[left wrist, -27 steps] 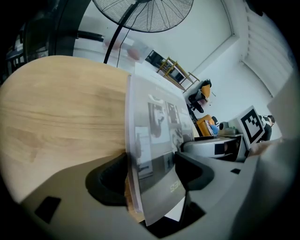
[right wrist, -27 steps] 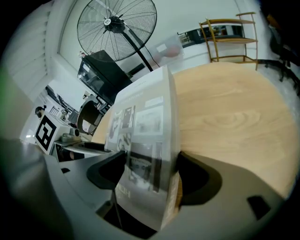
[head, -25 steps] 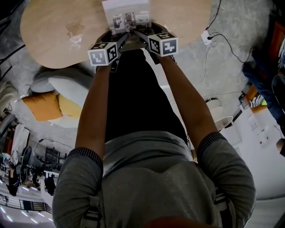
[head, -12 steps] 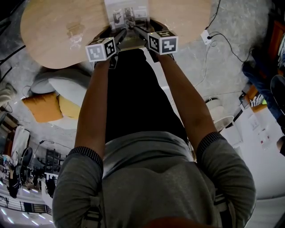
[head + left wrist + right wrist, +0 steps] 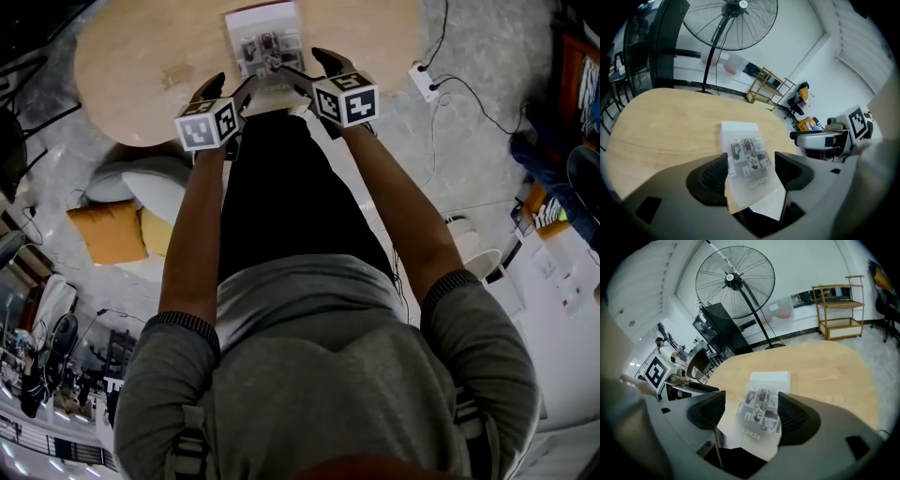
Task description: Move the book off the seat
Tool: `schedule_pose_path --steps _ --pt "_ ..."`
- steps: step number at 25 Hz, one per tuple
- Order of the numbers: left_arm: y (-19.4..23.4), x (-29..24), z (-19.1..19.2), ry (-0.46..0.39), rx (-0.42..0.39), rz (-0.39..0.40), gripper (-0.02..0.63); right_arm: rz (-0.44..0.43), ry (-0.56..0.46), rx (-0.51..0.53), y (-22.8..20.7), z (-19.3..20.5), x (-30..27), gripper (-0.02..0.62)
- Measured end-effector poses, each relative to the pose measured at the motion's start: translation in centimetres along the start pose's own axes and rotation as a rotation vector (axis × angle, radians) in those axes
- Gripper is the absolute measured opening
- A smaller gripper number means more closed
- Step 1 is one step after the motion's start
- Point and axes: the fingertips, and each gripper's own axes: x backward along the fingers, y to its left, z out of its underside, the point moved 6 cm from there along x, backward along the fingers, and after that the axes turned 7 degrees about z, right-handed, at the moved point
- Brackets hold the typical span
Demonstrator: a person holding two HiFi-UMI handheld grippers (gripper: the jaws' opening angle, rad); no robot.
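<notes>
A white book [image 5: 265,42] with small pictures on its cover lies lengthways over the near edge of a round wooden table [image 5: 141,66]. Its near end sticks out past the rim towards me. My left gripper [image 5: 246,89] and right gripper [image 5: 298,80] meet at that near end from either side. In the left gripper view the book [image 5: 747,157] fills the gap between the pads, and its edges touch both. The right gripper view shows the same book [image 5: 759,413] between the pads there, its right edge against the right pad. Each gripper is shut on it.
A tall standing fan [image 5: 733,280] and a wooden shelf [image 5: 839,310] stand beyond the table. On the floor to my left lie orange and yellow cushions [image 5: 108,230]. A power strip [image 5: 419,75] with cables lies to the right.
Both grippers have moved forward with the book, which now lies farther onto the table. The left gripper's marker cube has shifted slightly left.
</notes>
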Motion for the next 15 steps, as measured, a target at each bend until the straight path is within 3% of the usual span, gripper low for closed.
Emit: schedule_pose_path --steps 3,8,15 --pt "-3.1 3.2 -1.6 -0.022 -0.046 0.016 0.339 -0.044 -0.037 0.045 1.6 -1.5 3.2 0.362" --pt "-8.0 8.1 -4.6 -0.077 -0.051 0.074 0.337 -0.089 -0.094 0.114 3.8 -4.4 9.4 0.360" --pt "-15.3 14.6 -10.0 -0.191 -0.170 0.128 0.337 -0.134 -0.233 0.183 6.9 -9.2 18.4 0.347"
